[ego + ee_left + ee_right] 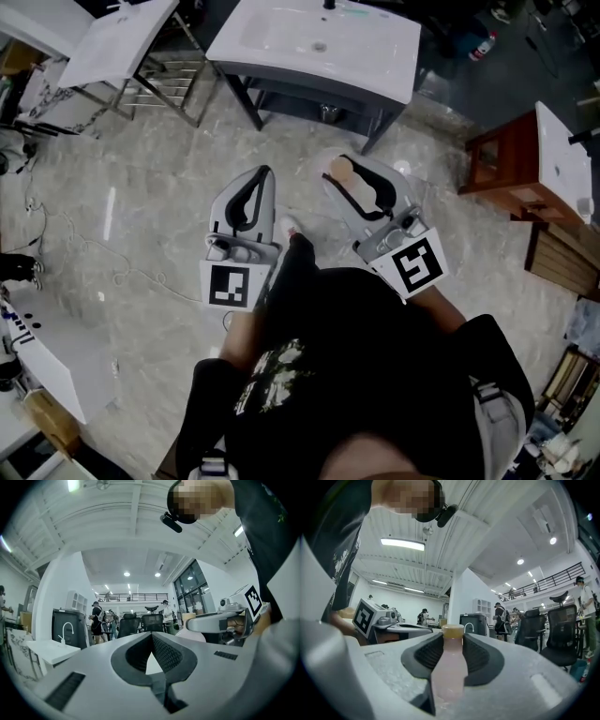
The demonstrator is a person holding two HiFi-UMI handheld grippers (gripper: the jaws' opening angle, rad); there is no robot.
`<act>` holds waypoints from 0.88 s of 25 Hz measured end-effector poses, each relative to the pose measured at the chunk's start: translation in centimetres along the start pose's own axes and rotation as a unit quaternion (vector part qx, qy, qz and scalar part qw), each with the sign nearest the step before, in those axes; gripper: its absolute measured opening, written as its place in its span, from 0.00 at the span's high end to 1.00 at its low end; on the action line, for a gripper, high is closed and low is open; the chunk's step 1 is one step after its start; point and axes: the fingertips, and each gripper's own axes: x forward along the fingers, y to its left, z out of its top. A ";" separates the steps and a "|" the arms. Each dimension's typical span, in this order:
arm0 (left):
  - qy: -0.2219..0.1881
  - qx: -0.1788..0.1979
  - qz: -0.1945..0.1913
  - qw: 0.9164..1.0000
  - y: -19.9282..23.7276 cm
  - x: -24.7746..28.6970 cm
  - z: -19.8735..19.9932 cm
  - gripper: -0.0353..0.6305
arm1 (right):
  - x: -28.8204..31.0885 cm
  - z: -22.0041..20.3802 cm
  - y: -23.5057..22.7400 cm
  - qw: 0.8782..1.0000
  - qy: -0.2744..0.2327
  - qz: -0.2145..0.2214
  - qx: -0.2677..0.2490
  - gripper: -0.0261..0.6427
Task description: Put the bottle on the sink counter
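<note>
A pale pink bottle with a tan cap lies between the jaws of my right gripper, which is shut on it. In the head view the right gripper is held level over the marble floor, pointing at the white sink counter on its dark grey cabinet. My left gripper hangs beside it on the left, a little farther back. Its jaws meet at the tips with nothing between them. Both grippers are short of the counter's front edge.
A second white basin on a metal rack stands at the back left. At the right is a wooden cabinet with a white top. White fixtures and cables lie at the left. People and office chairs are far off.
</note>
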 end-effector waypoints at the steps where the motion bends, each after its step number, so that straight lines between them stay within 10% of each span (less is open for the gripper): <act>1: -0.002 0.000 -0.002 1.000 0.8 0.6 0.1 0.93 | 0.9 0.1 -0.3 1.000 0.002 -0.002 0.000 0.78; 22: -0.013 0.012 -0.017 1.000 17.0 5.4 -0.7 0.93 | 17.8 -0.4 -2.7 1.000 -0.011 -0.016 -0.004 0.78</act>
